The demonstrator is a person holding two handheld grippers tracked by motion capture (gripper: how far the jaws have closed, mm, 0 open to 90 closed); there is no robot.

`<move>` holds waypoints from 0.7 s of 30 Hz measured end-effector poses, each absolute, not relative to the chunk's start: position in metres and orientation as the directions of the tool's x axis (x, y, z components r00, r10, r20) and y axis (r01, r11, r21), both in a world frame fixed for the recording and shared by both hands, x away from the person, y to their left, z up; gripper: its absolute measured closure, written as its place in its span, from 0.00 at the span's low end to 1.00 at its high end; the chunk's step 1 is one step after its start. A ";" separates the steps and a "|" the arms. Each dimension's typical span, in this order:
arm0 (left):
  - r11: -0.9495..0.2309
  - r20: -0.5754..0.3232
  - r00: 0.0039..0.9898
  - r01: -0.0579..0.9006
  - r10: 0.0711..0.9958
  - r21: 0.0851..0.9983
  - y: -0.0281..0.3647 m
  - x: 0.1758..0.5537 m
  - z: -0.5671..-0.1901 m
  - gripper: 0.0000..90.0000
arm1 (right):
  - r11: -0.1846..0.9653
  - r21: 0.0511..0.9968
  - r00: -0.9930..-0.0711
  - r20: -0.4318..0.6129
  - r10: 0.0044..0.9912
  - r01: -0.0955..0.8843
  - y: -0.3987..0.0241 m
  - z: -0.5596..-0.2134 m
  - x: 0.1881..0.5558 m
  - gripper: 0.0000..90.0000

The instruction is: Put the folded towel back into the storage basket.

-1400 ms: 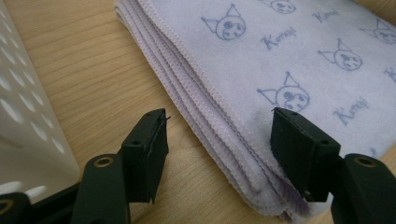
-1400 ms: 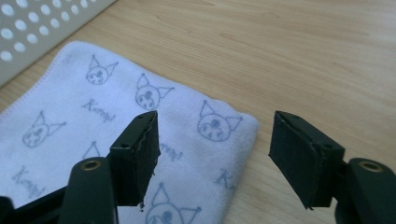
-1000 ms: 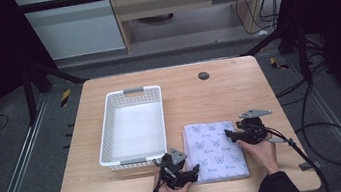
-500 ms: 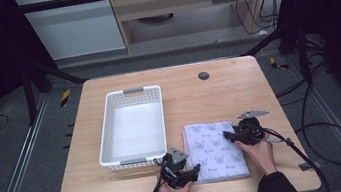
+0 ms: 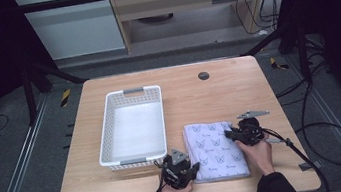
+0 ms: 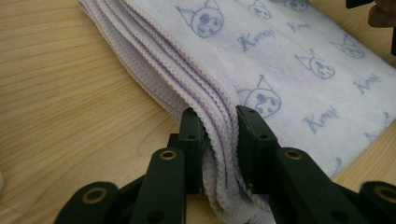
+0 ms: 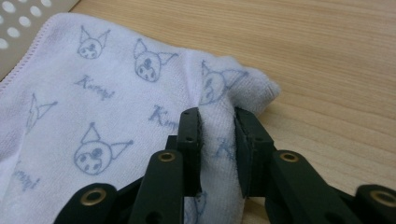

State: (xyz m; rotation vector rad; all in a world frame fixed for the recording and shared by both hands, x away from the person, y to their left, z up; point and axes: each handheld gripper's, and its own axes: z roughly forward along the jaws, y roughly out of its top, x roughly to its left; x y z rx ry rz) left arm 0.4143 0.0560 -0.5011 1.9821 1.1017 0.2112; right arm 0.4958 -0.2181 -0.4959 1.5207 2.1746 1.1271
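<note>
Barely anything has shifted: lower right of the high view, the folded towel stays flat while left gripper and right gripper pinch opposite edges, seemingly ready to lift.

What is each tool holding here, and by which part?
Both hold the folded towel: the left tool pinches its layered edge, the right tool a bunched corner.

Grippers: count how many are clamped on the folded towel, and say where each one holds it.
2. The left gripper pinches the folded towel at its near left edge; the right gripper pinches its right edge, bunching the cloth.
</note>
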 end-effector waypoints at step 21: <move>-0.272 -0.188 0.634 0.554 0.750 0.787 0.067 0.406 -0.477 0.84 | 0.158 0.817 -0.489 0.166 0.856 0.554 -0.219 -0.454 0.474 0.85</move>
